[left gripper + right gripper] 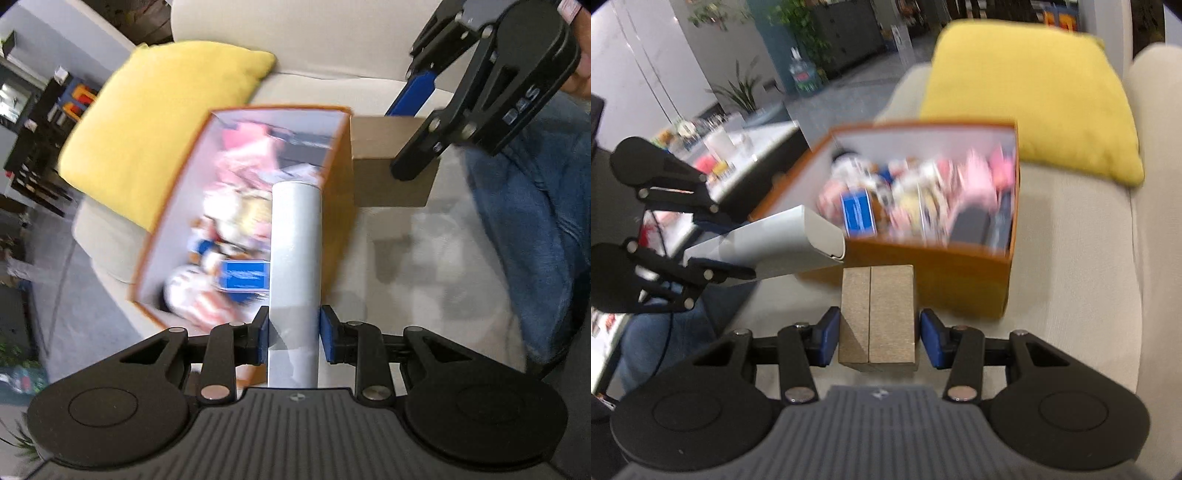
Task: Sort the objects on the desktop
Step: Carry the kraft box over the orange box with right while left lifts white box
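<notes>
My left gripper is shut on a long white box, held out over the near edge of an orange storage box full of small colourful items. My right gripper is shut on a brown cardboard box, held just in front of the orange box. In the right wrist view the white box and left gripper are at the left. In the left wrist view the cardboard box and right gripper are at the upper right.
The orange box rests on a beige sofa beside a yellow cushion. A person's jeans-clad leg is at the right of the left wrist view. A table with small items stands beyond.
</notes>
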The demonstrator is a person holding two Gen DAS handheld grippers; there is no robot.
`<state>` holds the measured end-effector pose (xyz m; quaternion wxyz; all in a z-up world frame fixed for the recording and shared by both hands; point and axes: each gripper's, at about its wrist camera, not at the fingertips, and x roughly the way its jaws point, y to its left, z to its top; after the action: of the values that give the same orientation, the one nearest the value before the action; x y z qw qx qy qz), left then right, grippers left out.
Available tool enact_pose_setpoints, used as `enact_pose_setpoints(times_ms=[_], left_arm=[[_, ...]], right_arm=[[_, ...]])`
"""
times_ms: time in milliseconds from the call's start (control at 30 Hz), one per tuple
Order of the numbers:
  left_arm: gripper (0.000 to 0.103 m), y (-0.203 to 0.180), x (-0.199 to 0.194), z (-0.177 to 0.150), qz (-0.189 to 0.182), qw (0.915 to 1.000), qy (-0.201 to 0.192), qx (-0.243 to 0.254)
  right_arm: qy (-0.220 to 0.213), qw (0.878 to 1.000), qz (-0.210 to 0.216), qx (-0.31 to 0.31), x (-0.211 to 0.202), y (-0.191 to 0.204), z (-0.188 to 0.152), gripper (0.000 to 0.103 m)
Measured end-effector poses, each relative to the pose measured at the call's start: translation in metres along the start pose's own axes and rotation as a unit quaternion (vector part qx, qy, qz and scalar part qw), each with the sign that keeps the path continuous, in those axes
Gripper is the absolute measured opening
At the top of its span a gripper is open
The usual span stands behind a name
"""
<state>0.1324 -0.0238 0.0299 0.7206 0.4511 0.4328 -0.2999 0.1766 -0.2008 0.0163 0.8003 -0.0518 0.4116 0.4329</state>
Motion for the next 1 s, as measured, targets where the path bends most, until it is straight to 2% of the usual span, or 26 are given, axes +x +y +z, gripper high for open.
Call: enact_pose_setpoints(times_ms=[133, 267, 367, 500, 733, 833, 1000], left_arm=[[0.032, 0.032, 0.009, 0.020, 0.006, 0.9995, 0.018, 0.026], [0.032, 0.049, 0.038, 0.035, 0.005, 0.9975, 0.028, 0.065], [0.032, 0.051, 0.063, 0.043, -0.032, 0.9939, 0.039, 0.098], [0.032, 0.050, 0.092, 0.048, -0.081, 0.9863, 0.055, 0.132], [0.032, 0.076, 0.131, 0.049, -0.184, 0.9744, 0.075, 0.105], [0.032, 0.080, 0.152, 0.048, -0.202, 0.9697, 0.083, 0.109], [0.032, 0.071, 0.171, 0.044, -0.236, 0.9572, 0.096, 0.137]], right_arm=[[-0.034, 0.999, 0.028, 0.016, -0.014, -0.005, 0.039, 0.049], [-0.077, 0.997, 0.004, 0.027, -0.012, -0.017, 0.072, 0.049], [-0.094, 0.994, -0.015, 0.048, -0.003, -0.033, 0.082, 0.049], [-0.089, 0.993, -0.020, 0.079, 0.017, -0.055, 0.083, 0.049], [-0.075, 0.993, -0.022, 0.087, 0.043, -0.073, 0.085, 0.049], [-0.073, 0.994, -0.018, 0.083, 0.048, -0.076, 0.085, 0.049], [-0.066, 0.995, -0.008, 0.078, 0.054, -0.075, 0.087, 0.049]])
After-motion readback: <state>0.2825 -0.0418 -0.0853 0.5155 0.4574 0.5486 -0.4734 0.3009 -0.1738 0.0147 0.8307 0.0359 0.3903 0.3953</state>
